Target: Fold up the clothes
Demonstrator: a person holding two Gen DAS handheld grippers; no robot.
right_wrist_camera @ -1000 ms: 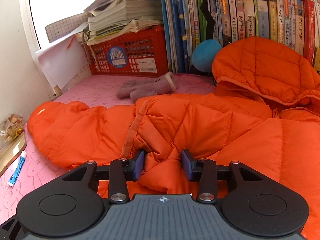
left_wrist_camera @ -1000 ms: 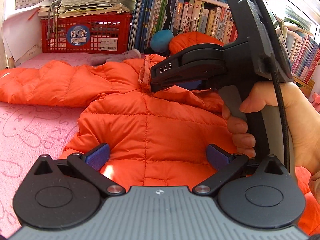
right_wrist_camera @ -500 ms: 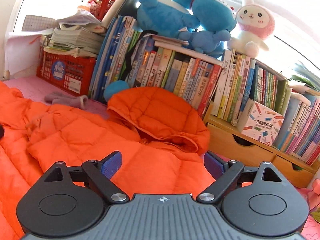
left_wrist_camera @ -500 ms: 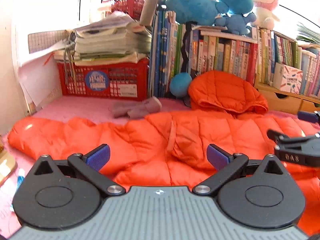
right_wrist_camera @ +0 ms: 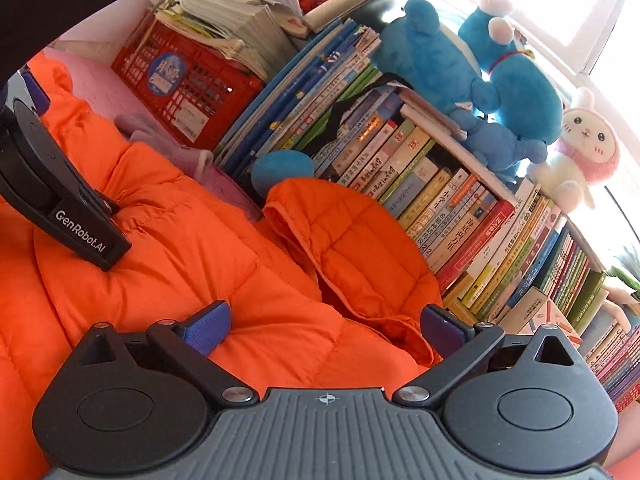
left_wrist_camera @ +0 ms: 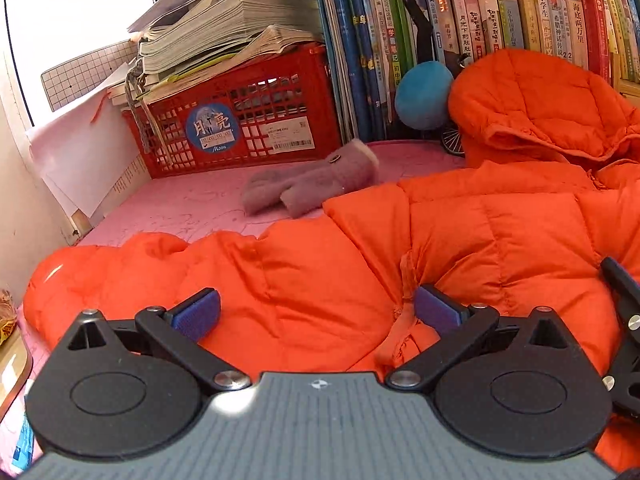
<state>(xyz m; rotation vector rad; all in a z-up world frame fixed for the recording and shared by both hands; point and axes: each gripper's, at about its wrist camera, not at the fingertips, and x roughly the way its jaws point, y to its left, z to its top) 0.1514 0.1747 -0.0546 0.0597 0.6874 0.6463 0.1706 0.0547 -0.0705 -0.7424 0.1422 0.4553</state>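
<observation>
An orange puffer jacket (left_wrist_camera: 480, 240) lies spread on the pink mat (left_wrist_camera: 180, 208), its hood (left_wrist_camera: 532, 108) propped against the books at the back right. One sleeve (left_wrist_camera: 132, 276) stretches to the left. My left gripper (left_wrist_camera: 316, 314) is open, low over the sleeve and the folded front edge of the jacket. My right gripper (right_wrist_camera: 326, 326) is open above the jacket body (right_wrist_camera: 180, 240), just in front of the hood (right_wrist_camera: 352, 248). The left gripper's body (right_wrist_camera: 60, 200) shows at the left of the right wrist view, resting on the jacket.
A red crate (left_wrist_camera: 240, 120) stacked with papers stands at the back left. A purple mitten (left_wrist_camera: 312, 184) lies on the mat behind the jacket. A row of books (right_wrist_camera: 400, 152) and a blue ball (left_wrist_camera: 424, 96) line the back. Plush toys (right_wrist_camera: 480, 72) sit on top.
My right gripper let go of the jacket's edge, opened and swung right toward the hood. My left gripper moved left and down over the sleeve and folded edge.
</observation>
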